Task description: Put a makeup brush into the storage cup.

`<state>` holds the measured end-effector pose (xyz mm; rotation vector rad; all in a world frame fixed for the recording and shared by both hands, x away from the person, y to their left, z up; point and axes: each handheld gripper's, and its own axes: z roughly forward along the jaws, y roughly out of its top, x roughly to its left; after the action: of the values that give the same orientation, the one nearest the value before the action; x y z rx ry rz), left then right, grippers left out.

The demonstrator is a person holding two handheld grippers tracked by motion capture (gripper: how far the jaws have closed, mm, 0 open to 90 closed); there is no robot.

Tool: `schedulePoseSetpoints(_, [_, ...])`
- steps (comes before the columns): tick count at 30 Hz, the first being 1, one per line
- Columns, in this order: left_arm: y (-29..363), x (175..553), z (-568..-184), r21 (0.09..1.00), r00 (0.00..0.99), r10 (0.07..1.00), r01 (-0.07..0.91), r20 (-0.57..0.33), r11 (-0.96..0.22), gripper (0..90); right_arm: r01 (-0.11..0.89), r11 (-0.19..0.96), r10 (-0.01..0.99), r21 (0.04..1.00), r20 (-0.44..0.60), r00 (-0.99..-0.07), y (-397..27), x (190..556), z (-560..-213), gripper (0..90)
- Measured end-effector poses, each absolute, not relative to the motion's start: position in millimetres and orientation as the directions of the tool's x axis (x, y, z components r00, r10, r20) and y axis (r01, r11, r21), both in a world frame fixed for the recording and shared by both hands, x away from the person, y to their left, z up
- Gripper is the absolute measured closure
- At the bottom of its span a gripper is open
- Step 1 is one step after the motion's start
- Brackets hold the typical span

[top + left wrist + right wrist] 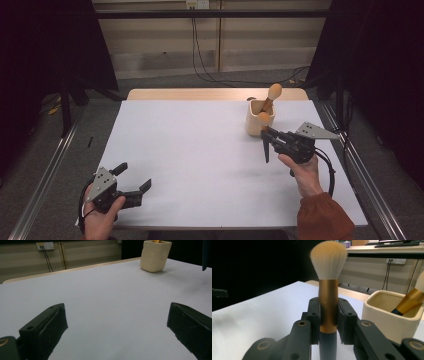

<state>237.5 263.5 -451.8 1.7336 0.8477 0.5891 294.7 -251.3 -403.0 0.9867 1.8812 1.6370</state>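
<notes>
My right gripper (267, 133) is shut on a makeup brush (265, 150) and holds it upright just in front of a cream cup (255, 125) at the table's far right. In the right gripper view the pads (344, 320) clamp the brush's gold ferrule (328, 302); its pale bristles point up and its dark handle hangs below. A second brush (273, 95) leans inside the cup (387, 322). My left gripper (135, 176) rests open near the front left corner with nothing between its fingers (47, 327). The cup (155, 256) stands far off in the left gripper view.
The white tabletop (190, 150) has a wooden strip along its far edge (200, 94). Metal rails (50, 165) run along both sides on the floor. Black curtains hang at left and right, and cables (200, 60) drop down the back wall.
</notes>
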Motion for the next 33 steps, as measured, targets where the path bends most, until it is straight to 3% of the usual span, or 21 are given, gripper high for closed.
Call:
schedulePoseSetpoints(11, [262.4,237.0,-451.7,0.951,0.631,0.775,0.250,-0.017,-0.183,2.5,0.205,-0.025,0.789,0.978,0.145,-0.597,-255.8,306.6,-385.5,74.3])
schedulePoseSetpoints(33, [262.8,237.7,-452.1,0.953,0.625,0.781,0.252,-0.026,-0.170,2.5,0.175,-0.017,0.831,0.984,0.112,-0.545,-262.8,337.8,-341.5,74.3])
